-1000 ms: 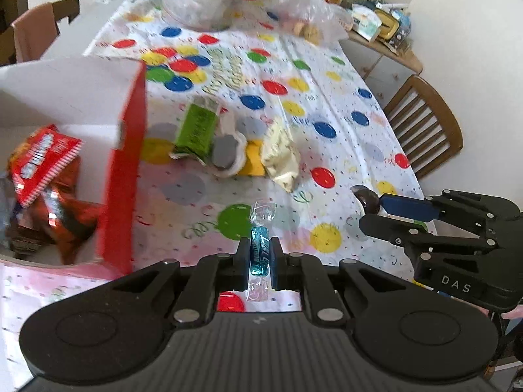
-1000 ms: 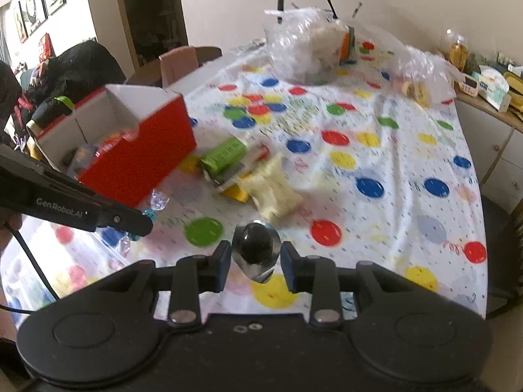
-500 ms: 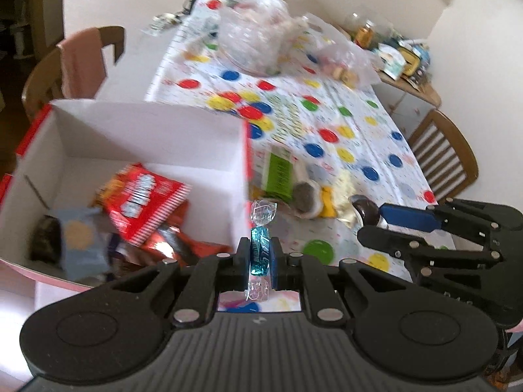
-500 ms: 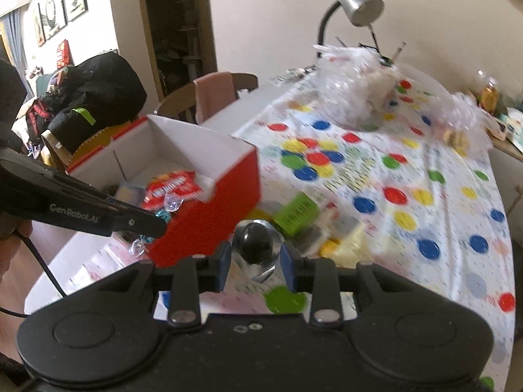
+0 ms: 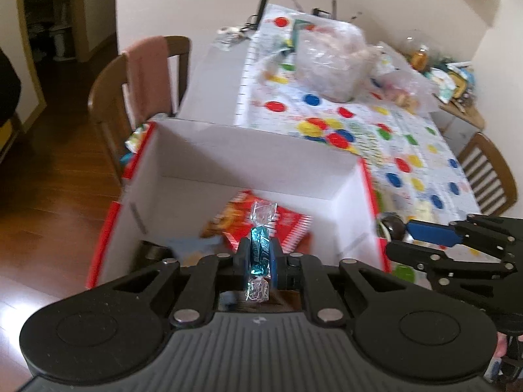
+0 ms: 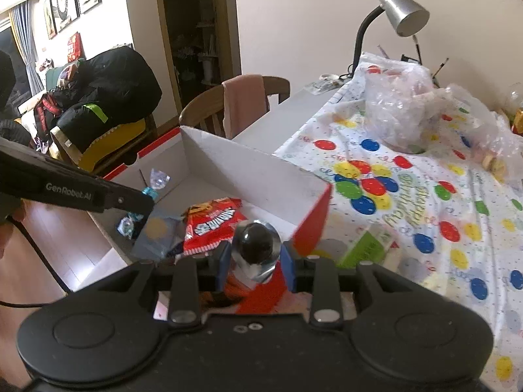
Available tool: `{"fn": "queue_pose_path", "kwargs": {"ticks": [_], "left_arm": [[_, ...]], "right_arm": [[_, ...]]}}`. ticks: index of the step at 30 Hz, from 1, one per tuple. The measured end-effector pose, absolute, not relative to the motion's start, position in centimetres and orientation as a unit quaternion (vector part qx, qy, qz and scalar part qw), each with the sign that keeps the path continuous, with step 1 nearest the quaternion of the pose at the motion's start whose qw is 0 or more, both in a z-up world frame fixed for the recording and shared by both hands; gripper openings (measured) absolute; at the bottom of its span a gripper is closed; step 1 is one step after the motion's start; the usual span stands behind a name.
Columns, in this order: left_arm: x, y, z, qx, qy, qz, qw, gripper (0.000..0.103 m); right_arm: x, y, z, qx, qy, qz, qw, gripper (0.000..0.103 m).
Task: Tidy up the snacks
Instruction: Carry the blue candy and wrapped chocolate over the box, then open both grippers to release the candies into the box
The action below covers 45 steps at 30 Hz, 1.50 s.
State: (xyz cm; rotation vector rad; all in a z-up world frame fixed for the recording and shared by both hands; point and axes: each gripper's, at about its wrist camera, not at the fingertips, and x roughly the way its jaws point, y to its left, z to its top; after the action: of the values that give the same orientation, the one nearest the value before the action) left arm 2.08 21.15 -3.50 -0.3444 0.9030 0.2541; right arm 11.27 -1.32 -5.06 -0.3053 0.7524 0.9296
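Note:
My left gripper (image 5: 259,256) is shut on a teal wrapped candy (image 5: 260,249) with clear twisted ends, held above the open red box (image 5: 248,160) with white inner walls. From the right wrist view the same candy (image 6: 148,191) pokes out of the left gripper (image 6: 143,201) over the box (image 6: 248,170). My right gripper (image 6: 255,259) is shut on a round dark sweet in clear wrap (image 6: 255,245), just above the box's near right corner. Inside the box lie a red snack packet (image 6: 212,225), a blue-grey packet (image 6: 157,233) and other wrappers.
A green packet (image 6: 364,248) and more snacks lie on the balloon-print tablecloth (image 6: 441,202) right of the box. Bulky clear plastic bags (image 6: 398,104) and a desk lamp (image 6: 400,9) stand at the far end. Wooden chairs (image 5: 137,85) flank the table.
Both grippers have swung left from above the loose snacks on the cloth to above the open box, each still gripping its sweet. The box interior now fills the near view.

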Motion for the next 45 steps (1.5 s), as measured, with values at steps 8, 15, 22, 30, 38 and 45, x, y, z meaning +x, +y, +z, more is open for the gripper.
{"fn": "queue_pose_path", "kwargs": {"ticks": [8, 15, 22, 30, 38, 45], "left_arm": [[3.2, 24.7, -5.3, -0.145, 0.461, 0.136, 0.865, 0.011], [4.8, 25.8, -7.3, -0.128, 0.491, 0.143, 0.85, 0.011], [6.4, 26.3, -9.5, -0.12, 0.531, 0.138, 0.827, 0.011], [6.7, 25.8, -11.5, -0.111, 0.555, 0.133, 0.813, 0.011], [6.0, 25.7, -11.3, -0.117, 0.545, 0.137, 0.819, 0.012], [4.7, 25.3, -10.0, -0.131, 0.524, 0.135, 0.831, 0.018]], "right_arm": [[12.0, 3.2, -6.9, -0.152, 0.383, 0.424, 0.807, 0.032], [12.3, 5.7, -9.3, -0.168, 0.409, 0.412, 0.797, 0.032], [12.5, 7.4, -10.7, -0.175, 0.429, 0.408, 0.787, 0.032], [12.4, 7.9, -11.7, -0.179, 0.446, 0.408, 0.776, 0.033], [11.9, 7.8, -11.6, -0.176, 0.446, 0.407, 0.777, 0.035], [11.8, 6.6, -10.5, -0.152, 0.443, 0.408, 0.784, 0.039]]}}
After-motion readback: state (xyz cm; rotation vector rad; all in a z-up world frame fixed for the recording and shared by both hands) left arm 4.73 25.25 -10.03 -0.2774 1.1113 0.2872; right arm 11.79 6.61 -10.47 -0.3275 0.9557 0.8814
